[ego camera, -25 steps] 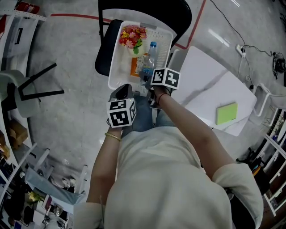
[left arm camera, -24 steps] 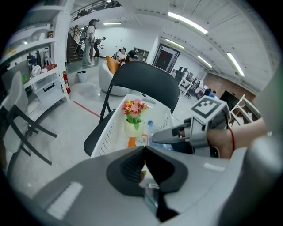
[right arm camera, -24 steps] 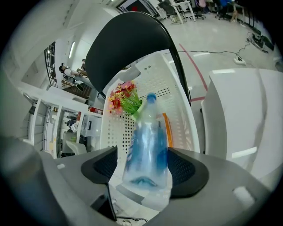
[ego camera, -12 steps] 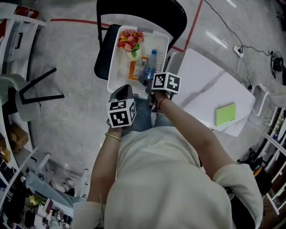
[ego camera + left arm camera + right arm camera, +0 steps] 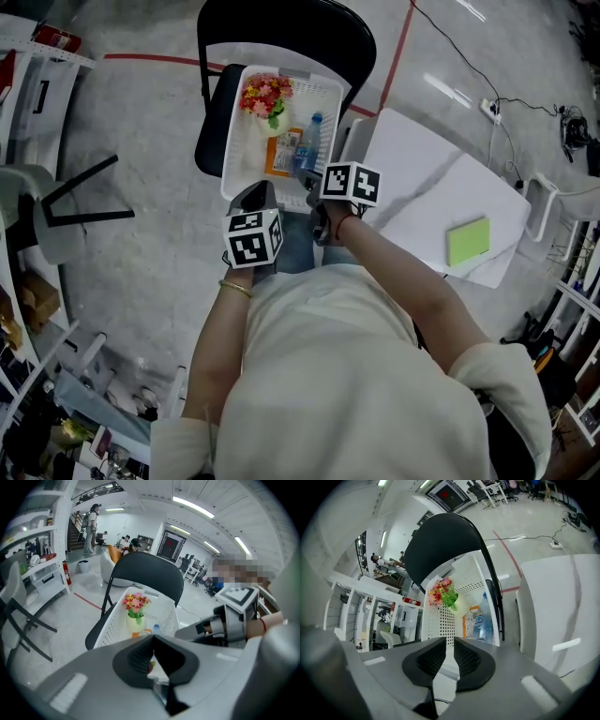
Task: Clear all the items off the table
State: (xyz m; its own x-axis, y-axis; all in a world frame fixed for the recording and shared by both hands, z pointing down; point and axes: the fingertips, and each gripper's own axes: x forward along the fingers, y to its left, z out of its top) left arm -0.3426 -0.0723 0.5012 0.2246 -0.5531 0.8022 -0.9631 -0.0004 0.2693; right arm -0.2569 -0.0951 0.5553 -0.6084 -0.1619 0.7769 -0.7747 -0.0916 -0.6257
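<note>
White plastic basket [image 5: 234,141] at twelve o'clock collects cleared items; left gripper [image 5: 152,641] pressed together, right gripper [image 5: 451,651] closing, both empty; flat green pad [image 5: 468,241] at three o'clock.

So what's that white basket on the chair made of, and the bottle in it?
The basket looks like matte white moulded plastic: its walls are a grid of small holes. The bottle seems clear, glossy plastic, see-through with a blue cap. The chair back looks smooth and black, plastic or painted metal; I can't tell which.
</note>
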